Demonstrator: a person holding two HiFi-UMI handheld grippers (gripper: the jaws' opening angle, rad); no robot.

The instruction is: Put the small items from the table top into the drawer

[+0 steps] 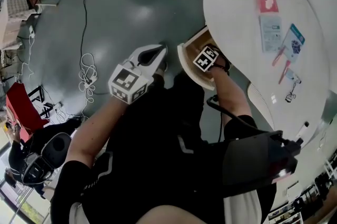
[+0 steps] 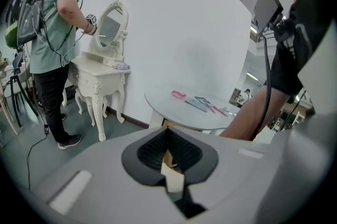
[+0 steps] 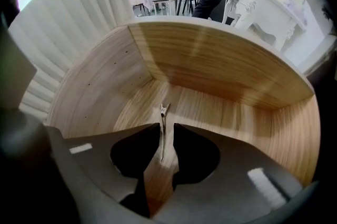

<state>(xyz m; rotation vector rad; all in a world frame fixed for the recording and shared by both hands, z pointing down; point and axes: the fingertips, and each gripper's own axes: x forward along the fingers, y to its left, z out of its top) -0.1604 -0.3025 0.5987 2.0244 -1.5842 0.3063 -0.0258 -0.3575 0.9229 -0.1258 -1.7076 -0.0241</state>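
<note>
The wooden drawer [image 1: 190, 66] stands pulled out under the round white table [image 1: 237, 2]. My right gripper [image 3: 166, 128] is down inside it, its marker cube [image 1: 206, 58] showing above the rim. Its jaws stand a little apart, open. A thin metal clip [image 3: 163, 123] lies on the drawer floor [image 3: 221, 112] in the gap between them. On the table top lie a pink packet [image 1: 267, 1], a white packet [image 1: 271, 32], a teal packet [image 1: 295, 41], two red pens [image 1: 281, 62] and a small key-like item [image 1: 291, 95]. My left gripper [image 1: 159, 53] hangs left of the drawer, shut and empty.
A white dressing table with an oval mirror [image 2: 108, 33] stands by the wall, and a person [image 2: 52, 33] stands at it. Cables [image 1: 87, 74] run over the grey floor at the left. The drawer's ribbed white front [image 3: 79, 23] curves round at the left.
</note>
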